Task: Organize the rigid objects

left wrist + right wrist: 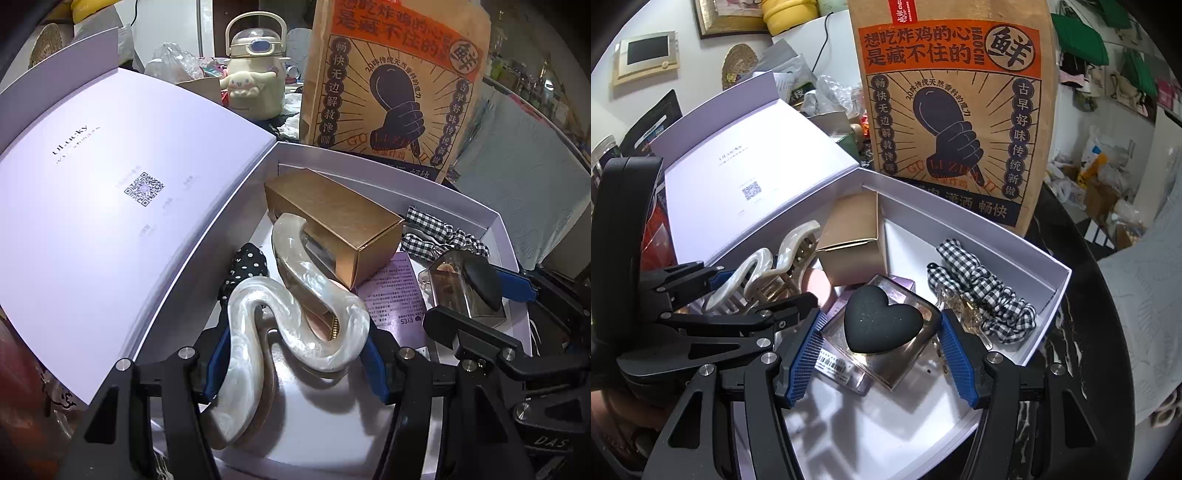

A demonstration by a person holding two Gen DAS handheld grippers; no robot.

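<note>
My left gripper (295,343) is shut on a pearly white wavy hair claw (280,317) and holds it inside the white box (369,162); it also shows in the right wrist view (768,273). My right gripper (882,339) is shut on a clear perfume bottle with a black heart cap (882,321), over the box floor (886,417); the bottle shows in the left wrist view (465,284). A gold carton (332,225) lies in the box behind the claw.
A black-and-white gingham scrunchie (979,284) lies along the box's right wall. A polka-dot scrunchie (247,266) and a purple leaflet (395,295) are in the box. The open lid (110,206) stands left. A tall paper bag (953,110) and a cream kettle (255,81) stand behind.
</note>
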